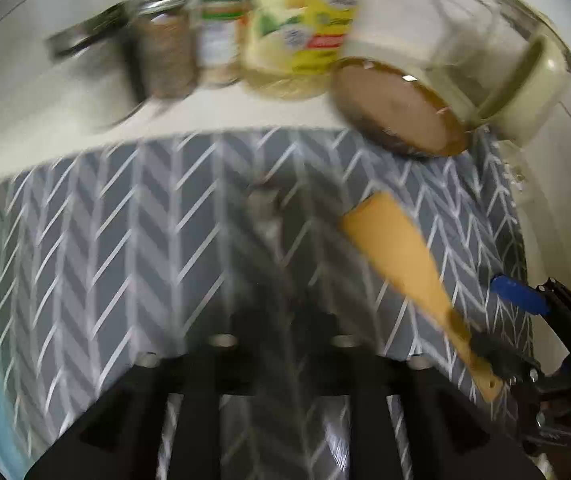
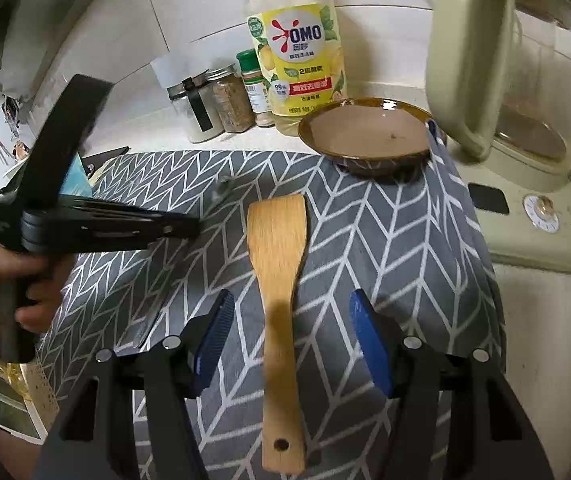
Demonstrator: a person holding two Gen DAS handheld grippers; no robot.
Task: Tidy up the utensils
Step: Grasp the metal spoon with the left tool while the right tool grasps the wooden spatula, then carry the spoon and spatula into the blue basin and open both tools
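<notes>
Through my left wrist camera, everything smears: my left gripper [image 1: 281, 216] hangs over the herringbone cloth [image 1: 125, 240], and I cannot tell how its jaws stand. The wooden spatula [image 1: 401, 264] lies off to the right.

From my right wrist camera, the spatula lies flat on the cloth, blade toward the brown dish [image 2: 369, 136]. My right gripper [image 2: 291, 344] straddles its handle, jaws apart, pads clear. It looks light, stiff and smooth; I would pinch the narrow handle.
</notes>
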